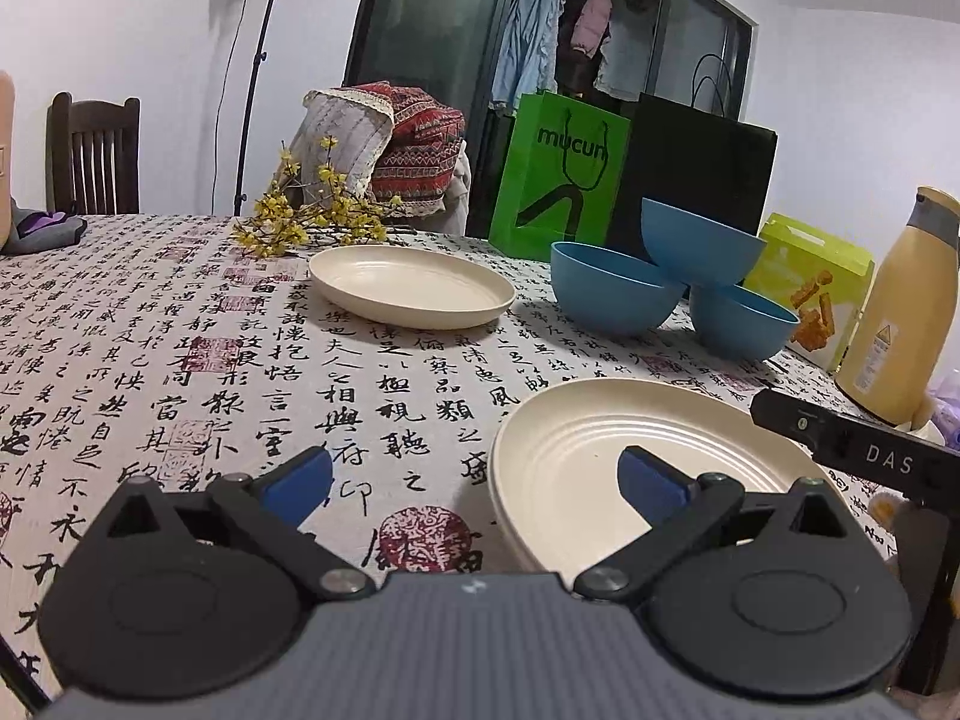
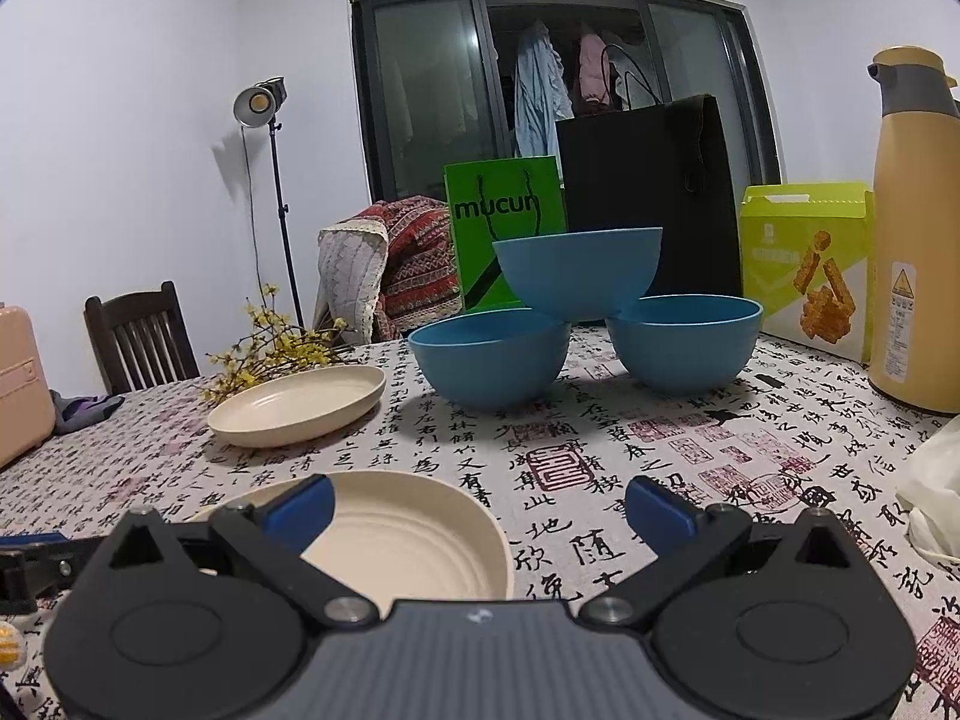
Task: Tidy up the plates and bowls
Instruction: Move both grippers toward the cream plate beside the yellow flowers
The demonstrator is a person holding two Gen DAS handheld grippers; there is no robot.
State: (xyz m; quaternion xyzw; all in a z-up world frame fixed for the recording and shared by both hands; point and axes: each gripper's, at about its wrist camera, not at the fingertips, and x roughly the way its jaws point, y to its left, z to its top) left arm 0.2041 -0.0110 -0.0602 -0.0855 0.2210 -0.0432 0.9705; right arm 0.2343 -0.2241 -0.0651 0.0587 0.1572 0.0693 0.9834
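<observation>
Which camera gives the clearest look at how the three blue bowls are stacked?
The right wrist view: it faces the pile head-on, showing the top blue bowl resting on the rims of the two lower bowls. The left wrist view sees the same pile from the side, farther off, with the bowls overlapping.

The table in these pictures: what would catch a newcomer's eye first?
Probably the three blue bowls at the back, one perched on the rims of the other two like a small pyramid. Next, the tablecloth covered in black calligraphy, with one cream plate close to the camera and another farther off beside yellow flowers.
</observation>
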